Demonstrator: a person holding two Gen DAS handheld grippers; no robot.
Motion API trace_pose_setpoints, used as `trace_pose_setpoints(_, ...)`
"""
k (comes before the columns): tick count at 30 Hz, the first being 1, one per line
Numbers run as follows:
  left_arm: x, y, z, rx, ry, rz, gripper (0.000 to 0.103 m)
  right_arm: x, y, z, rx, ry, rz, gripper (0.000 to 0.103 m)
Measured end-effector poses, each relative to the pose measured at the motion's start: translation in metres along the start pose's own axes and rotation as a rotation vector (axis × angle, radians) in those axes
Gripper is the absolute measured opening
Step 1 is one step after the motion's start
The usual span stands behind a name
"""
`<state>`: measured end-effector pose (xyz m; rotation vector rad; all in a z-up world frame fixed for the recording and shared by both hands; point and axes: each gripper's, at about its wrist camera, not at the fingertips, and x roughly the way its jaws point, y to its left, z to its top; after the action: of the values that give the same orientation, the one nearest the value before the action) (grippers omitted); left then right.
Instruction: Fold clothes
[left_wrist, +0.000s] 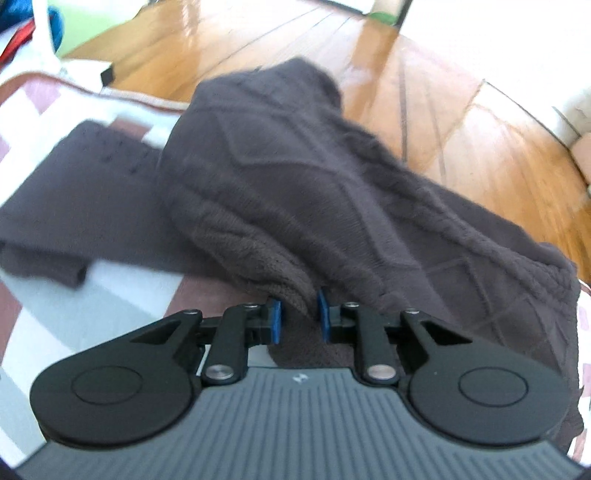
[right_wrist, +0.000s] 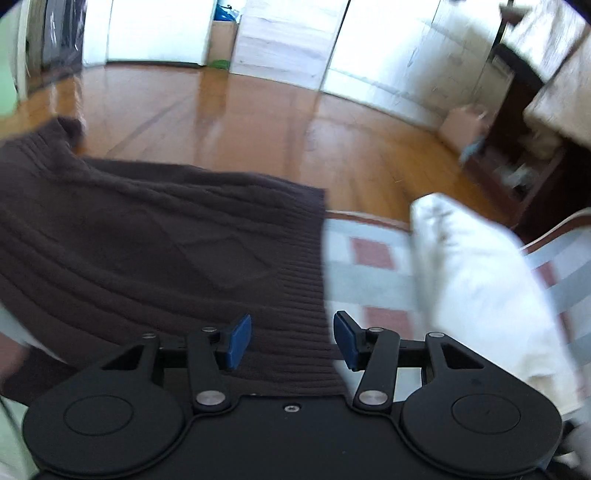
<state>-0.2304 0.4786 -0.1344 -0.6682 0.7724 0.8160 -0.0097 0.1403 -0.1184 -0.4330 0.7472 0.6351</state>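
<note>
The left black plastic two-finger gripper (left_wrist: 298, 314) has blue rubber pads (left_wrist: 274, 320) on short fingers, black linkage arms pinned with silver round rivets, two round black hubs with embossed circles, and a grey ribbed housing bearing a small white logo. The right black plastic two-finger gripper (right_wrist: 292, 341) matches it, with blue pads (right_wrist: 238, 341), the same silver rivets, and a smooth black housing with one small centre screw.

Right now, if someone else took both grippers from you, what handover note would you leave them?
Left gripper: shut on a bunched fold of the brown knit sweater, lifting it.
Right gripper: open, with the sweater's ribbed hem between its pads, not clamped.
The sweater lies partly on the checked blanket, a sleeve spread flat; white pillow to the right.
Done: fold started.
Left: grip the hem, finish folding, flatten.
</note>
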Motion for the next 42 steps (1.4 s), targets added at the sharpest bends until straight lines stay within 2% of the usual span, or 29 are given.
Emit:
trace_pose_setpoints(3, -0.004, -0.005, 0.003, 0.022, -0.001, -0.015, 0.023, 0.007, 0.020, 0.006, 0.003, 0.036, 0.130, 0.055)
trace_pose_setpoints(5, -0.010, -0.001, 0.005, 0.010, -0.001, -0.032, 0.034, 0.014, 0.043, 0.008, -0.048, 0.057, 0.208, 0.055)
trace_pose_setpoints(7, -0.020, 0.011, 0.005, -0.028, -0.011, -0.055, 0.038, 0.019, 0.068, 0.012, -0.119, 0.070, 0.258, 0.055)
trace_pose_setpoints(9, -0.039, 0.031, 0.007, -0.075, -0.080, -0.031, 0.038, 0.022, 0.091, 0.018, -0.183, 0.075, 0.298, 0.055)
trace_pose_setpoints(12, -0.056, 0.066, 0.009, -0.159, -0.141, 0.133, 0.040, 0.026, 0.113, 0.029, -0.265, 0.067, 0.334, 0.057)
trace_pose_setpoints(14, -0.051, 0.099, 0.006, -0.288, -0.135, 0.231, 0.050, 0.030, 0.122, 0.034, -0.316, 0.056, 0.342, 0.057)
trace_pose_setpoints(16, -0.044, 0.132, 0.001, -0.421, -0.113, 0.310, 0.050, 0.034, 0.126, 0.037, -0.348, 0.045, 0.343, 0.057)
trace_pose_setpoints(19, -0.038, 0.179, -0.008, -0.609, -0.124, 0.323, 0.050, 0.036, 0.127, 0.038, -0.366, 0.025, 0.348, 0.057)
trace_pose_setpoints(21, -0.037, 0.197, -0.007, -0.654, -0.159, 0.334, 0.052, 0.043, 0.128, 0.038, -0.366, 0.025, 0.371, 0.057)
trace_pose_setpoints(25, -0.033, 0.226, -0.002, -0.712, -0.208, 0.378, 0.071, 0.058, 0.133, 0.040, -0.354, 0.043, 0.374, 0.057)
trace_pose_setpoints(27, -0.028, 0.236, -0.006, -0.757, -0.202, 0.361, 0.071, 0.062, 0.134, 0.042, -0.342, 0.054, 0.378, 0.057)
trace_pose_setpoints(28, -0.026, 0.240, -0.009, -0.784, -0.205, 0.329, 0.072, 0.062, 0.134, 0.042, -0.340, 0.056, 0.381, 0.057)
trace_pose_setpoints(30, -0.016, 0.249, -0.015, -0.840, -0.189, 0.210, 0.087, 0.060, 0.132, 0.041, -0.357, 0.059, 0.383, 0.057)
trace_pose_setpoints(31, -0.011, 0.249, -0.017, -0.843, -0.183, 0.181, 0.094, 0.060, 0.132, 0.040, -0.373, 0.061, 0.382, 0.057)
trace_pose_setpoints(34, -0.005, 0.243, -0.013, -0.793, -0.200, 0.191, 0.099, 0.061, 0.132, 0.037, -0.423, 0.062, 0.374, 0.057)
trace_pose_setpoints(36, -0.001, 0.242, -0.008, -0.769, -0.229, 0.220, 0.096, 0.063, 0.132, 0.038, -0.429, 0.058, 0.365, 0.057)
trace_pose_setpoints(37, 0.001, 0.242, -0.005, -0.746, -0.235, 0.241, 0.067, 0.064, 0.133, 0.039, -0.423, 0.058, 0.367, 0.057)
trace_pose_setpoints(38, 0.003, 0.242, -0.001, -0.723, -0.241, 0.263, 0.018, 0.065, 0.134, 0.041, -0.411, 0.059, 0.376, 0.057)
trace_pose_setpoints(42, -0.015, 0.225, 0.011, -0.623, -0.307, 0.293, 0.018, 0.062, 0.139, 0.046, -0.413, 0.063, 0.409, 0.057)
